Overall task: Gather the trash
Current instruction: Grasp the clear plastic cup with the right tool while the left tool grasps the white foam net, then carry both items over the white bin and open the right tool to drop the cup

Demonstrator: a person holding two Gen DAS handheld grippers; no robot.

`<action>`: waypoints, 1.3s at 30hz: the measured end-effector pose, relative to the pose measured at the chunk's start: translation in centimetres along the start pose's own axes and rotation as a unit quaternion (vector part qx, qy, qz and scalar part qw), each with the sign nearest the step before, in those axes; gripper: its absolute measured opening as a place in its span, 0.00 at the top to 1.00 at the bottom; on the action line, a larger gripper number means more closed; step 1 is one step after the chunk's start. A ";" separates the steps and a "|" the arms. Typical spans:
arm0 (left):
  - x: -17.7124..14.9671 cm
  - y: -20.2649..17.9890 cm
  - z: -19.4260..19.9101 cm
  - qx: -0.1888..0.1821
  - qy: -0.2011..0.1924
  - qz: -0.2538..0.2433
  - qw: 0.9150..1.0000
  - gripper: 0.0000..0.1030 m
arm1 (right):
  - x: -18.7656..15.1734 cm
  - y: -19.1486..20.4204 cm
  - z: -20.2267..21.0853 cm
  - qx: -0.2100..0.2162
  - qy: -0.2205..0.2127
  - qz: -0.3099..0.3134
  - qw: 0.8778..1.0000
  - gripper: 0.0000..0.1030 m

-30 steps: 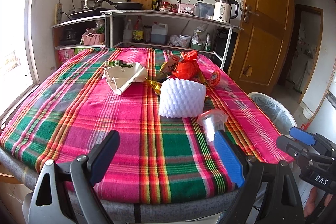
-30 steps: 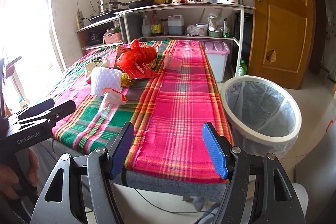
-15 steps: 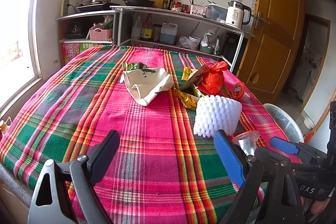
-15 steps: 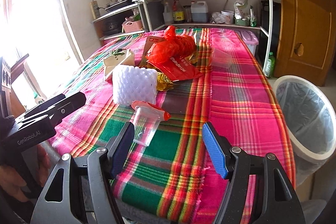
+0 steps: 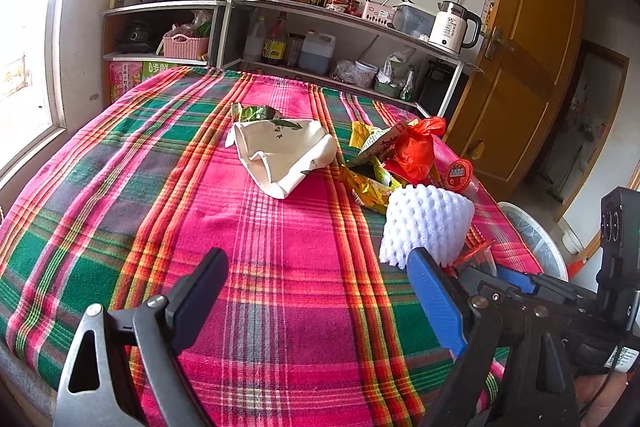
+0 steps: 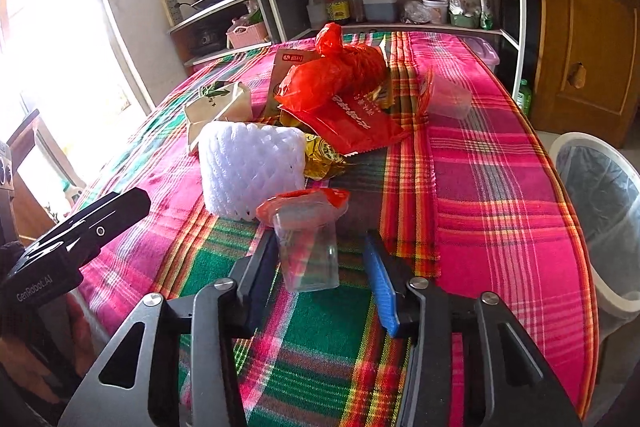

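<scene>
Plaid cloth [image 6: 492, 195] in pink, green and orange is seen covering the table, with all trash gathered toward the side of it nearest the bin [image 6: 576, 163]. The bin, white-rimmed and lined with a clear bag, is seen standing on the floor just beside the table edge, in front of a wooden door [image 6: 580, 27].

Right gripper [image 6: 320, 267]: jaws are spread, with a clear plastic cup [image 6: 308, 251] lying on its side between them. The cup's mouth, with a peeled red foil lid [image 6: 304, 201], is turned away from the camera. Contact between the fingers and the cup wall cannot be confirmed; a gap is visible on the blue finger's side.

Just beyond the cup, a white foam fruit net [image 6: 248, 167] is noted, standing on the cloth. Behind the net a gold wrapper [image 6: 324, 159], a red snack packet [image 6: 356, 123] and a red plastic bag [image 6: 340, 67] are piled together. A second clear cup [image 6: 448, 99] lies on its side to the bin side of the pile. A crumpled white paper box [image 6: 216, 107] is seen on the far side of the net from the bin.

Left gripper [image 5: 316, 295]: jaws are spread wide, nothing between them, held above bare cloth near the table's front edge. In its view the paper box [image 5: 280, 155] sits near the middle of the cloth, and the foam net [image 5: 428, 223] is near the blue finger, with the right gripper's body beside it.

A shelf unit [image 5: 320, 11] with pots and a kettle [image 5: 452, 29] is recorded behind the table.
</scene>
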State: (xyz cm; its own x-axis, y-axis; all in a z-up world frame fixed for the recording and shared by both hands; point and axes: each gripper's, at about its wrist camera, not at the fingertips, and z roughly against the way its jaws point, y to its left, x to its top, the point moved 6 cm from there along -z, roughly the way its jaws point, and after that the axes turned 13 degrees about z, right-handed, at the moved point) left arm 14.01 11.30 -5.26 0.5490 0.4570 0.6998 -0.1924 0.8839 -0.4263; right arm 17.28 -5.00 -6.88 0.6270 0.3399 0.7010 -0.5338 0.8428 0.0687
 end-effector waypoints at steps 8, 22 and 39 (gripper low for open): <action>0.1 -2.8 -0.7 -0.037 0.015 -0.010 0.999 0.11 | -0.3 -2.3 1.6 -0.013 -0.011 -0.021 1.000 0.70; -1.2 -7.6 -5.1 -0.041 0.073 -0.042 0.996 0.20 | -1.8 -5.9 3.6 -0.033 -0.020 -0.054 0.998 0.70; -1.6 -8.3 -4.8 -0.030 0.086 -0.048 0.995 0.72 | -2.4 -6.7 5.3 -0.042 -0.033 -0.055 0.997 0.70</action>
State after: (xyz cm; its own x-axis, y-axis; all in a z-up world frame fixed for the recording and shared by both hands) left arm 18.62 2.76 -5.59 0.6942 0.3434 0.6326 -0.0870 0.9125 -0.3998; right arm 16.40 -13.66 -5.27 0.6393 0.2180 0.7374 -0.4125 0.9065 0.0896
